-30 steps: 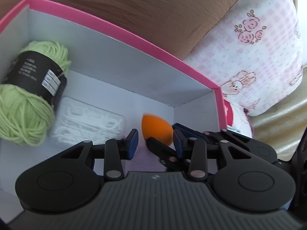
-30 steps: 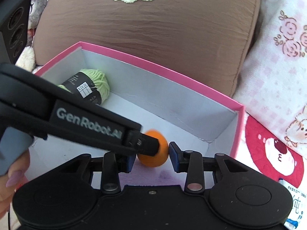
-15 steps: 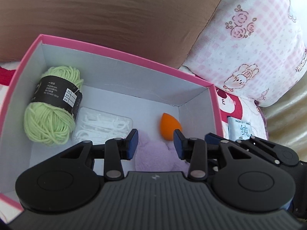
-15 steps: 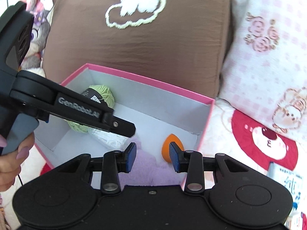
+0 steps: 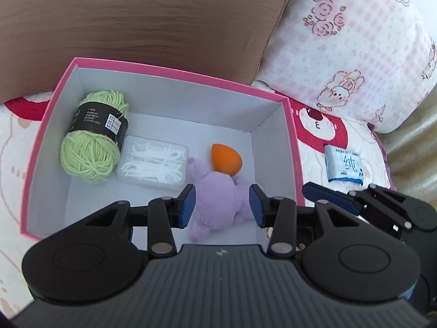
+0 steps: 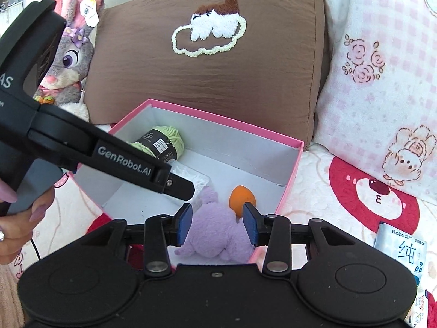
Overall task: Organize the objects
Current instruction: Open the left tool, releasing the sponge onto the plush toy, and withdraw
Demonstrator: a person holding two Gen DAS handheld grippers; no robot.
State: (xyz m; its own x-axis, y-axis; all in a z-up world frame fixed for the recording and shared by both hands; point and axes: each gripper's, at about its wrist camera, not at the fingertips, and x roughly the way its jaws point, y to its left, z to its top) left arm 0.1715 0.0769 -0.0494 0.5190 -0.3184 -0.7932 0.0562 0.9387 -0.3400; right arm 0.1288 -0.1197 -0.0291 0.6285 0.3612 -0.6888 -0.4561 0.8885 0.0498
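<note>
Pink box point(image 5: 174, 72), white inside, sits ahead of and below both grippers. Left gripper point(image 5: 221, 201): jaws narrow, just been opening, nothing pinched; the lilac plush toy point(image 5: 218, 199) lies below the gap, on the box floor. Beyond the jaws, an orange makeup sponge point(image 5: 226, 160) touches the plush. Left of the jaws, a clear case of floss picks point(image 5: 153, 163), then green yarn point(image 5: 91, 143). Right gripper point(image 6: 217, 225): jaws narrow, likewise just been opening, empty, over the same plush. Wet-wipe pack point(image 5: 343, 167) lies right of the box, outside.
</note>
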